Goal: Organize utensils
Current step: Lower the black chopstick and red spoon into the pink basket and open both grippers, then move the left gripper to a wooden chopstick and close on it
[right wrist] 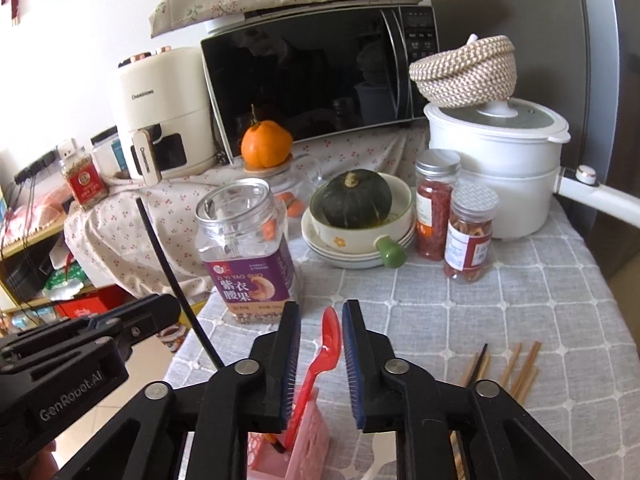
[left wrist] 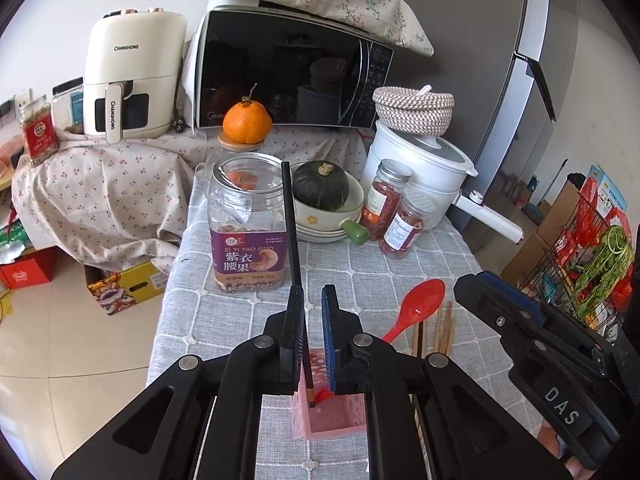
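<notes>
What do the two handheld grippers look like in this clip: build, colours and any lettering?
Both are matte black plastic linkage frames with round silver pivot pins. The left gripper and the right gripper each carry flat fingers faced with ribbed blue pads. White lettering reads "DAS" on the right one's body and "GenRobot.AI" on the left's. No cables or sleeves show.

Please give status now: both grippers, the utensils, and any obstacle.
Left gripper jaws nearly closed, black chopstick against one pad, tip in pink holder. Right gripper open around red spoon, spoon standing in holder. Loose chopsticks remain on table. Nothing in the way.
</notes>
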A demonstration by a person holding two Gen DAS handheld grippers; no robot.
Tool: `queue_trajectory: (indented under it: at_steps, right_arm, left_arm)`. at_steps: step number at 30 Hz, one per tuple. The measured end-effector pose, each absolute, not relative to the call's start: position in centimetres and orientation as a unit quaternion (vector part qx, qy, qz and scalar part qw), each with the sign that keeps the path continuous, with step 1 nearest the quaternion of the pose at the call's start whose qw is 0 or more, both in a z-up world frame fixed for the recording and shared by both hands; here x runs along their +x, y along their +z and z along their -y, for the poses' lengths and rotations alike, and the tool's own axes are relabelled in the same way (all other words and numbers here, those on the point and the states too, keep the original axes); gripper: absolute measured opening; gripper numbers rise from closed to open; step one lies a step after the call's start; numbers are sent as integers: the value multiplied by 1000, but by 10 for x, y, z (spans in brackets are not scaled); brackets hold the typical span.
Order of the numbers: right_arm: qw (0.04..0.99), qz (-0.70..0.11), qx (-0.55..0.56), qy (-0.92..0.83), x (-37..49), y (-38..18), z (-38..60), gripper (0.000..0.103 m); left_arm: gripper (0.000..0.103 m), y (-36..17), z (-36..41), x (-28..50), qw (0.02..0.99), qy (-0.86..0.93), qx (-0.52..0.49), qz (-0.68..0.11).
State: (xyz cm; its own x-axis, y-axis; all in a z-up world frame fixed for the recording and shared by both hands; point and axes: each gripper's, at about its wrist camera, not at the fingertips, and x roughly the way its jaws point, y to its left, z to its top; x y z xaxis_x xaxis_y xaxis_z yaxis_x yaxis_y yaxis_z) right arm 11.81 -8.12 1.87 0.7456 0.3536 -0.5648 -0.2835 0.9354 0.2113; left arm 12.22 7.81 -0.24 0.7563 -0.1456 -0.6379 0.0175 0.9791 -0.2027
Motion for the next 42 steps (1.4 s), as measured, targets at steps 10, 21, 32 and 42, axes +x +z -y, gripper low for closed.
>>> queue_trajectory:
  at_steps: [10,21,32,42]
  right_arm:
    - [940,-290,69,164,94,48,117,48]
    - [927,-353,80,100,76,33,188,73]
    - [897,-433,71,48,65,5,226,79]
    - [872,-482,83,-3,69,-18,272,80]
  left_arm:
    - [55,8,-77,99,935,-46,-77,-343]
    - [84,-8,-54,71,912,-83,-39,-400]
    - [87,-19,-5,54,881,-136,5,-453]
    - [87,-24,80,78,853,-180,53,-487]
